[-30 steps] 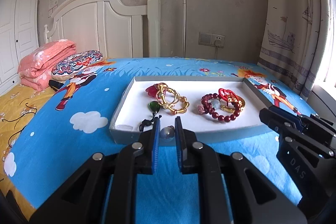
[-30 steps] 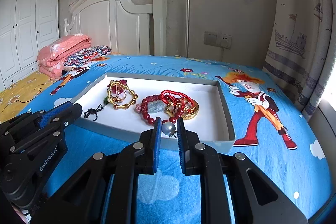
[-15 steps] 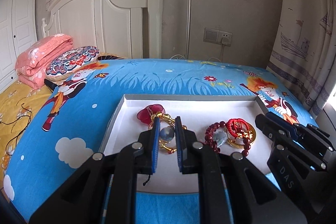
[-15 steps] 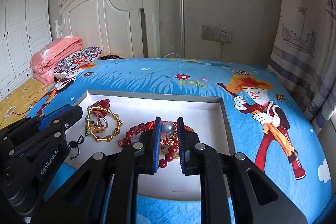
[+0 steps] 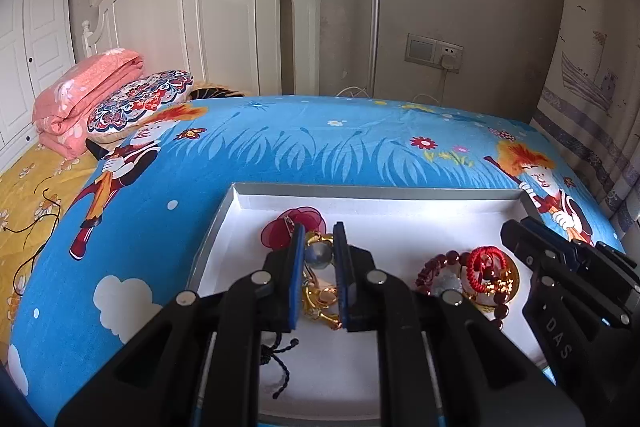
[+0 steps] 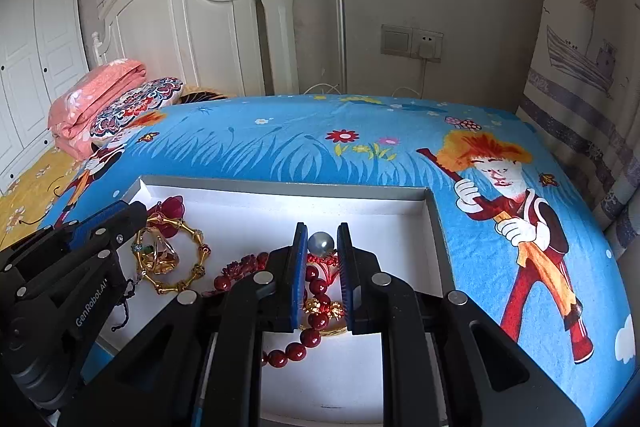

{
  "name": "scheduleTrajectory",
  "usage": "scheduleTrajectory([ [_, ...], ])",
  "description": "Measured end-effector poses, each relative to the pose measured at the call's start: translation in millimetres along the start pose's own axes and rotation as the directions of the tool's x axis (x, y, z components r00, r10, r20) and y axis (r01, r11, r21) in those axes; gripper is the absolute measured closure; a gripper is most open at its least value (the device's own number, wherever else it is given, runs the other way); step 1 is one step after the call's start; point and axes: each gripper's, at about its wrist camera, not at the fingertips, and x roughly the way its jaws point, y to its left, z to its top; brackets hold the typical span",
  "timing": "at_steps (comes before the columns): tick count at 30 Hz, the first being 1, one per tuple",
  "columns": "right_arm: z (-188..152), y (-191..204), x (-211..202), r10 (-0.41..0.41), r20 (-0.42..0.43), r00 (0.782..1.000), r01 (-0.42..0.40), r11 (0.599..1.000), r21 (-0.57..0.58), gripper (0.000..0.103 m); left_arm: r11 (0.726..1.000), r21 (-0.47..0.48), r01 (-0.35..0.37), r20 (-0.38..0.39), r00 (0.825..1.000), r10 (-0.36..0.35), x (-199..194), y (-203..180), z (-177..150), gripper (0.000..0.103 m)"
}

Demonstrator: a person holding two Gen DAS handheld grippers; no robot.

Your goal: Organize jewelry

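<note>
**Both grippers pinch a pearl over the tray**

Your left gripper (image 5: 318,255) pinches a grey pearl (image 5: 319,255) at its tips, above the gold bracelet (image 5: 320,301) at the tray's left. Your right gripper (image 6: 322,245) pinches a second pearl (image 6: 321,242) over the red beads (image 6: 316,287). Both pearls look small, hard, light and slippery; keep the pads centred. The white tray (image 6: 434,227) lies on the soft blue bed (image 6: 280,143), headboard (image 6: 192,23) far.

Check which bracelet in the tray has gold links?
The gold-link bracelet on the tray's left, beside the left tool; the red bead bracelet lies right of it.
</note>
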Motion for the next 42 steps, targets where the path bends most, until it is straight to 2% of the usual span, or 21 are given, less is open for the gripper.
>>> scheduleTrajectory([
  [5,1.1,0.5,1.2,-0.001,-0.004,1.0,0.001,1.0,0.011,0.087,1.0,0.002,-0.008,0.0,1.0,0.008,1.1,0.6,0.2,0.087],
  [6,1.0,0.6,1.9,-0.005,-0.008,1.0,0.005,1.0,0.009,0.086,1.0,0.001,-0.012,-0.001,1.0,0.012,1.6,1.0,-0.2,0.084],
  [8,0.6,-0.6,2.6,-0.01,-0.011,1.0,0.01,1.0,0.013,0.08,1.0,-0.009,-0.014,-0.001,1.0,0.014,1.8,2.6,-1.2,0.067],
  [9,0.3,-1.7,2.9,-0.012,-0.012,1.0,0.012,1.0,0.017,0.07,1.0,-0.016,-0.018,0.0,1.0,0.018,1.9,3.9,-1.7,0.062],
  [10,0.0,-2.4,2.8,-0.012,-0.011,1.0,0.012,1.0,0.022,0.055,1.0,-0.021,-0.018,0.003,1.0,0.018,1.7,5.1,-2.1,0.057],
  [11,-0.3,-3.4,1.9,-0.01,-0.005,1.0,0.01,1.0,0.028,0.052,1.0,-0.021,-0.019,0.003,1.0,0.019,1.6,5.8,-2.3,0.056],
  [16,-0.4,-2.6,-1.5,-0.018,0.006,1.0,0.018,1.0,0.014,0.052,0.999,-0.022,-0.025,0.001,1.0,0.025,1.9,7.9,-3.2,0.054],
  [18,0.3,-2.6,-3.6,-0.018,0.007,1.0,0.018,1.0,0.015,0.052,0.999,-0.022,-0.025,0.002,1.0,0.025,0.4,8.3,-3.2,0.05],
  [21,2.4,-1.5,-12.2,-0.009,0.018,1.0,0.009,1.0,0.011,0.052,0.999,-0.012,-0.034,0.032,0.999,0.035,-10.0,7.0,-1.5,0.035],
  [23,5.5,-0.9,-20.2,-0.011,0.025,1.0,0.011,1.0,0.004,0.05,0.999,0.01,-0.05,0.076,0.996,0.049,-21.7,4.2,1.8,0.022],
  [25,10.1,-3.2,-26.6,-0.022,0.019,1.0,0.022,1.0,0.009,0.041,0.997,0.023,-0.078,0.116,0.99,0.075,-33.7,3.0,8.1,0.017],
  [27,15.8,-8.0,-32.6,-0.041,0.01,0.999,0.04,0.999,0.021,0.031,0.997,0.02,-0.076,0.139,0.988,0.072,-45.2,6.0,16.0,0.011],
  [28,18.3,-10.8,-36.9,-0.045,0.013,0.999,0.045,0.999,0.027,0.024,0.997,0.013,-0.07,0.152,0.986,0.067,-51.3,8.8,19.9,0.004],
  [30,22.0,-13.8,-45.6,-0.047,0.022,0.999,0.047,0.999,0.021,0.019,0.998,0.003,-0.061,0.182,0.981,0.059,-64.9,14.0,26.4,0.004],
  [35,18.2,-19.0,-66.6,-0.075,0.038,0.996,0.074,0.997,0.016,0.019,0.997,0.014,-0.072,0.192,0.979,0.068,-88.8,19.9,30.7,0.004],
  [42,-17.6,-17.1,-101.0,-0.077,0.125,0.989,0.073,0.997,0.035,0.019,0.995,0.039,-0.097,0.222,0.971,0.086,-110.9,21.0,-3.1,0.004],
])
